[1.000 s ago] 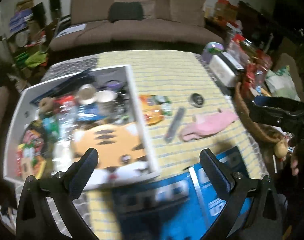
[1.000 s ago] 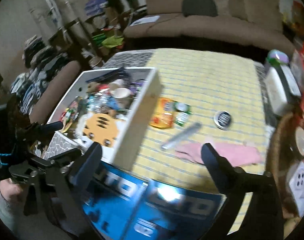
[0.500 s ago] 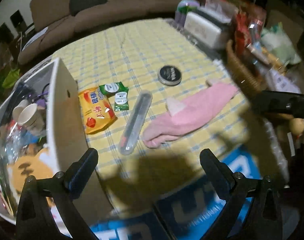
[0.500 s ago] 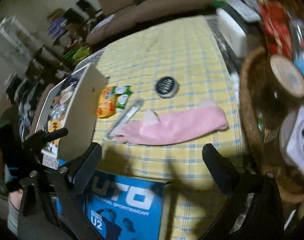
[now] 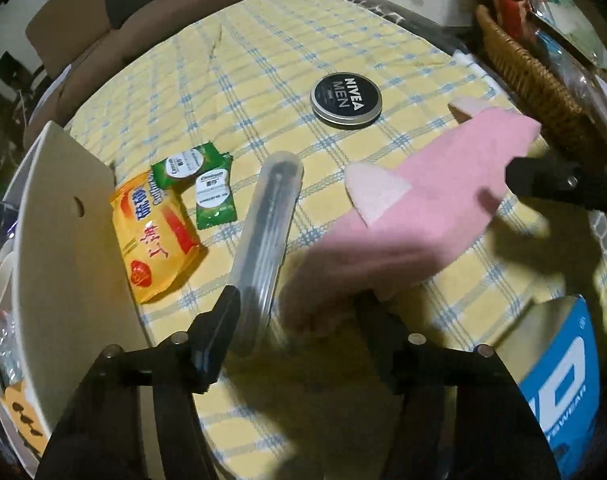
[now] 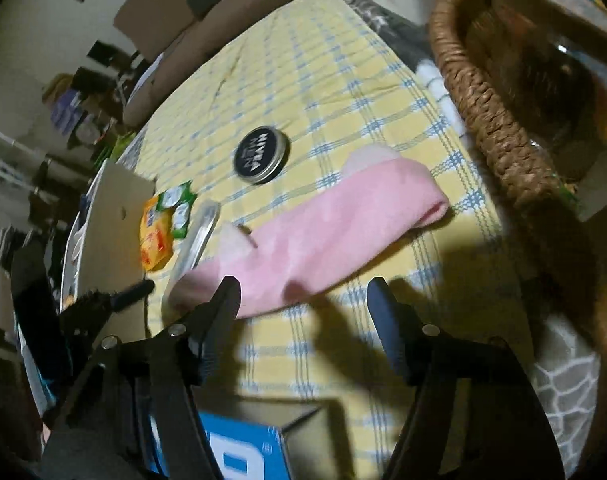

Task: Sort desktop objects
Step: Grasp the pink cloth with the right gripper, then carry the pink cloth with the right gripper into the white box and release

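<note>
My left claw (image 5: 299, 320), spread wide, is hovering over the near ends of the clear tube (image 5: 268, 240) and pink sock (image 5: 415, 216); my right claw (image 6: 303, 312) is gaping at the sock's near edge. Left, the white box (image 5: 63, 240) is holding clutter.

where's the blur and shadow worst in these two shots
Left wrist view: the pink sock's near end smears with motion blur, while the Nivea tin stays crisp. Right wrist view: hard shadows of the fingers fall across the yellow checked cloth.
</note>
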`<state>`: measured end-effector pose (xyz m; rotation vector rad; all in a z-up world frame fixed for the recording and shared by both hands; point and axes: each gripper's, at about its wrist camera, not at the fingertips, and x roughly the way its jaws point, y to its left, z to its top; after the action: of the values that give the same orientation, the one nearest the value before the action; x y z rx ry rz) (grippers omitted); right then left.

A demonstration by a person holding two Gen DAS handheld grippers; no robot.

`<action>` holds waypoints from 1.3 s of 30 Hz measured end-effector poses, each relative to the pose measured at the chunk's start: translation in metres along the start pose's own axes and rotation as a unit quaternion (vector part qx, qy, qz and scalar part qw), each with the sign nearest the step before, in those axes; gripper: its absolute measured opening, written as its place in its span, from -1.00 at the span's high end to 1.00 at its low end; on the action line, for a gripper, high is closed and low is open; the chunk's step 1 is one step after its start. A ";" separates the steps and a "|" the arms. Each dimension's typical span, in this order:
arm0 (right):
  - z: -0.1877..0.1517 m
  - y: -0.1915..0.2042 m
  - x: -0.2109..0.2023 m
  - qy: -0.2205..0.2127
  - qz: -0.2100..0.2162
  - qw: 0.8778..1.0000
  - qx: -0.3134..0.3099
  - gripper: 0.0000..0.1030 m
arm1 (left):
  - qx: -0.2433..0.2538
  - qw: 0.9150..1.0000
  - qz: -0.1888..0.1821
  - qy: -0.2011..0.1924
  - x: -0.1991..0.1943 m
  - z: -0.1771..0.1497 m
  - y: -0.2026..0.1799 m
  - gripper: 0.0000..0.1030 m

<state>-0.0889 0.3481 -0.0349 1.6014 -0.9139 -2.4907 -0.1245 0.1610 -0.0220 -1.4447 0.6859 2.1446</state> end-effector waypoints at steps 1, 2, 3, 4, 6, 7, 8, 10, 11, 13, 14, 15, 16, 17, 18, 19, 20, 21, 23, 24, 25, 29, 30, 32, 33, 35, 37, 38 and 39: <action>0.002 -0.001 0.003 -0.004 -0.004 1.000 0.005 -0.24 | 0.000 1.000 -0.001 0.001 0.003 0.000 0.000 -0.19; 0.003 -0.001 0.007 -0.006 -0.009 1.000 0.008 -0.22 | 0.001 1.000 -0.002 0.001 0.004 0.001 0.000 -0.19; 0.005 -0.002 0.010 -0.008 -0.014 1.000 0.009 -0.21 | 0.001 1.000 -0.004 0.002 0.006 0.001 0.001 -0.19; 0.006 -0.002 0.014 -0.008 -0.016 1.000 0.011 -0.15 | 0.001 1.000 -0.005 0.002 0.007 0.001 0.001 -0.20; 0.008 -0.002 0.020 -0.008 -0.018 1.000 0.008 0.08 | 0.000 1.000 -0.015 0.002 0.008 0.000 0.001 -0.04; 0.009 -0.001 0.021 -0.010 -0.021 1.000 0.006 0.36 | 0.001 1.000 -0.016 0.001 0.008 0.000 0.001 -0.01; 0.009 -0.001 0.023 -0.013 -0.023 1.000 0.003 0.65 | 0.003 1.000 -0.015 0.000 0.007 0.000 -0.001 0.06; 0.009 0.002 0.023 -0.021 -0.028 0.999 -0.007 0.83 | 0.004 1.000 -0.018 -0.006 0.005 0.000 -0.004 0.27; 0.009 0.005 0.020 -0.030 -0.026 0.999 -0.015 0.90 | 0.001 1.000 -0.022 -0.008 0.003 0.001 -0.004 0.44; 0.009 0.011 0.013 -0.046 -0.027 0.998 -0.031 0.94 | -0.001 1.000 -0.021 -0.014 0.000 0.001 -0.006 0.48; 0.009 0.015 0.008 -0.053 -0.026 0.998 -0.037 0.94 | 0.005 1.000 -0.021 -0.011 -0.001 0.000 -0.009 0.59; 0.010 0.021 0.002 -0.060 -0.022 0.997 -0.046 0.94 | 0.012 1.000 -0.015 -0.008 -0.002 0.000 -0.011 0.62; 0.010 0.025 -0.003 -0.063 -0.022 0.996 -0.052 0.94 | 0.018 1.000 -0.007 -0.007 -0.003 -0.001 -0.014 0.62; 0.011 0.031 -0.009 -0.067 -0.021 0.996 -0.061 0.94 | 0.021 1.000 -0.005 -0.009 -0.005 0.000 -0.014 0.63; 0.012 0.037 -0.017 -0.071 -0.017 0.995 -0.068 0.95 | 0.019 1.000 -0.005 -0.013 -0.009 -0.001 -0.014 0.63; 0.014 0.042 -0.022 -0.074 -0.015 0.994 -0.074 0.95 | 0.011 1.000 -0.012 -0.018 -0.015 -0.001 -0.012 0.64; 0.015 0.047 -0.029 -0.078 -0.013 0.994 -0.079 0.95 | 0.000 1.000 -0.020 -0.024 -0.021 0.000 -0.009 0.64; 0.016 0.055 -0.039 -0.083 -0.007 0.993 -0.086 0.95 | -0.009 0.999 -0.027 -0.029 -0.027 0.001 -0.005 0.64; 0.018 0.065 -0.055 -0.091 0.000 0.991 -0.094 0.95 | -0.022 0.998 -0.032 -0.041 -0.044 0.002 0.001 0.64; 0.018 0.072 -0.064 -0.096 0.005 0.990 -0.100 0.95 | -0.023 0.998 -0.029 -0.048 -0.052 0.003 0.004 0.64; 0.017 0.080 -0.074 -0.101 0.010 0.989 -0.105 0.95 | -0.025 0.998 -0.026 -0.055 -0.063 0.003 0.007 0.64; 0.016 0.108 -0.110 -0.121 0.022 0.985 -0.125 0.95 | -0.044 0.995 -0.026 -0.087 -0.107 0.000 0.024 0.64; 0.015 0.117 -0.120 -0.126 0.023 0.983 -0.131 0.95 | -0.049 0.994 -0.025 -0.094 -0.119 -0.002 0.029 0.64; 0.012 0.134 -0.137 -0.134 0.028 0.981 -0.141 0.95 | -0.057 0.992 -0.016 -0.110 -0.146 -0.007 0.040 0.64; 0.009 0.145 -0.146 -0.137 0.032 0.979 -0.147 0.95 | -0.060 0.992 -0.012 -0.115 -0.156 -0.010 0.046 0.64; 0.004 0.163 -0.159 -0.141 0.035 0.977 -0.159 0.95 | -0.068 0.989 -0.002 -0.128 -0.180 -0.017 0.061 0.64; -0.003 0.182 -0.169 -0.144 0.041 0.974 -0.169 0.95 | -0.079 0.987 0.001 -0.137 -0.200 -0.026 0.076 0.64; -0.007 0.193 -0.174 -0.145 0.044 0.973 -0.175 0.95 | -0.084 0.986 0.003 -0.141 -0.210 -0.031 0.085 0.64; -0.011 0.202 -0.177 -0.145 0.046 0.972 -0.180 0.95 | -0.090 0.985 0.006 -0.146 -0.220 -0.039 0.093 0.64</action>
<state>-0.0521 0.2362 0.2073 1.0821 -0.4972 -2.6723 -0.0802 0.0428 0.1847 -1.1752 0.4024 2.4125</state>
